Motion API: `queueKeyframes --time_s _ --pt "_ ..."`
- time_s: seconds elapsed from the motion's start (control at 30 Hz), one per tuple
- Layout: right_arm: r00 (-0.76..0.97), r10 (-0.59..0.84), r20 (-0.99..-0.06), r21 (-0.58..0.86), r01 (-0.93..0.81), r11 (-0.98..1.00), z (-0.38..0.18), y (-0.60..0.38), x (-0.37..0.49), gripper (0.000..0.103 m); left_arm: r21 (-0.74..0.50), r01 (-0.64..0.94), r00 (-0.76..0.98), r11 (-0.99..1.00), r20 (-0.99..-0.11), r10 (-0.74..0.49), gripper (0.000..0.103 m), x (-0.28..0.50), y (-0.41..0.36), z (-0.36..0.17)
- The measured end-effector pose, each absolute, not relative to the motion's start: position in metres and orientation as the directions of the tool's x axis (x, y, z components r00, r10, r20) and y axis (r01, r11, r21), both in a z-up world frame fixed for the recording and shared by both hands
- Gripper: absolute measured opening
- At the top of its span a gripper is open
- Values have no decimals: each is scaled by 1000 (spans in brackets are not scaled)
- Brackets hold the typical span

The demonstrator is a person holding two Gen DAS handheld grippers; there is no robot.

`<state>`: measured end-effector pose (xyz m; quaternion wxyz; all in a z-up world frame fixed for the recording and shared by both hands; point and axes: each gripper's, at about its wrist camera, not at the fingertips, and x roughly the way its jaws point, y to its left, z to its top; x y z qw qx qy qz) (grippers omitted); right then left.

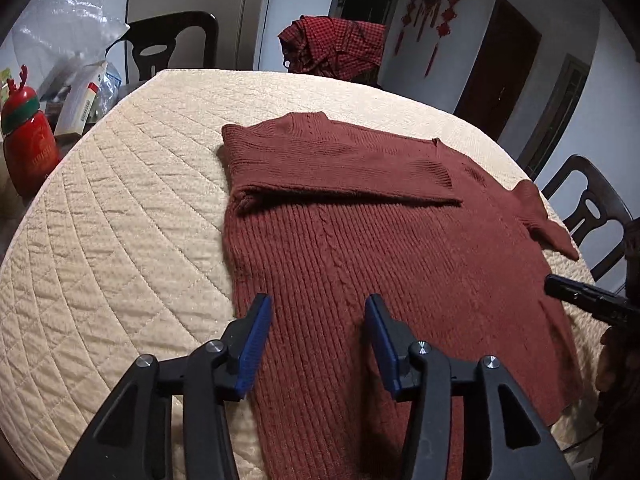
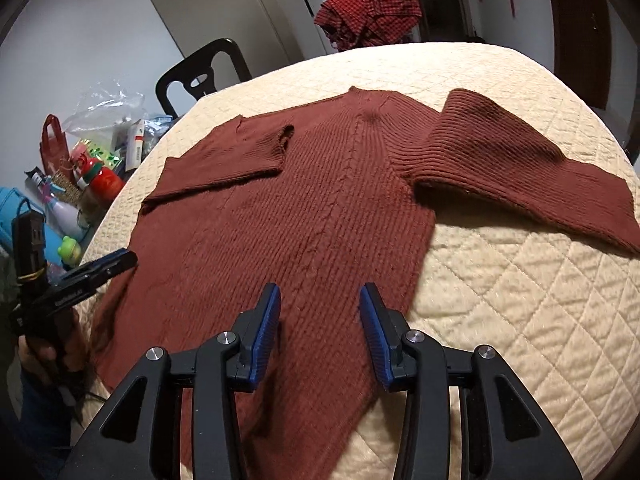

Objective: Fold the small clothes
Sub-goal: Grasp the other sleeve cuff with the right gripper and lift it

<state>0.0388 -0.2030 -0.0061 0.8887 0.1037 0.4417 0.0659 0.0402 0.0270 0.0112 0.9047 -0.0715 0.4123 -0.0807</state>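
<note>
A rust-brown ribbed sweater (image 1: 360, 248) lies flat on a cream quilted table cover (image 1: 120, 208). Its left sleeve (image 1: 340, 176) is folded across the chest. Its right sleeve (image 2: 520, 172) lies spread out to the right on the cover. My left gripper (image 1: 318, 308) is open and empty, hovering over the sweater's lower left part. My right gripper (image 2: 320, 300) is open and empty, over the sweater's lower right part (image 2: 304, 216). Each gripper also shows at the edge of the other's view: the right one (image 1: 580, 296) and the left one (image 2: 100, 268).
A red checked garment (image 1: 336, 46) hangs over a chair at the far side. Dark chairs (image 1: 172, 44) stand around the table. A red jar (image 1: 28, 140), boxes and plastic bags (image 2: 112, 132) crowd a surface at the left.
</note>
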Motion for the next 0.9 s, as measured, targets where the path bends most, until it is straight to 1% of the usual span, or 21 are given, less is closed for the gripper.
queueKeyframes --time_s 0.17,0.43,0.63,0.77,0.9 --pt "630 176 -756 248 27 968 1 -221 31 42 -184 87 650 979 -734 -196 51 40 25 18" --pt "683 89 -725 331 232 915 5 -282 23 43 -179 131 665 975 -714 -220 54 45 5 29" --pt "692 -2 -722 359 377 854 5 -322 18 44 -169 152 668 974 -708 -227 54 54 -12 30" --pt "667 -86 -740 352 494 796 3 -344 16 44 -164 154 662 974 -715 -225 54 60 -19 25" --pt "687 -61 -724 423 512 747 0 -360 17 44 -163 149 645 975 -732 -221 54 62 -23 17"
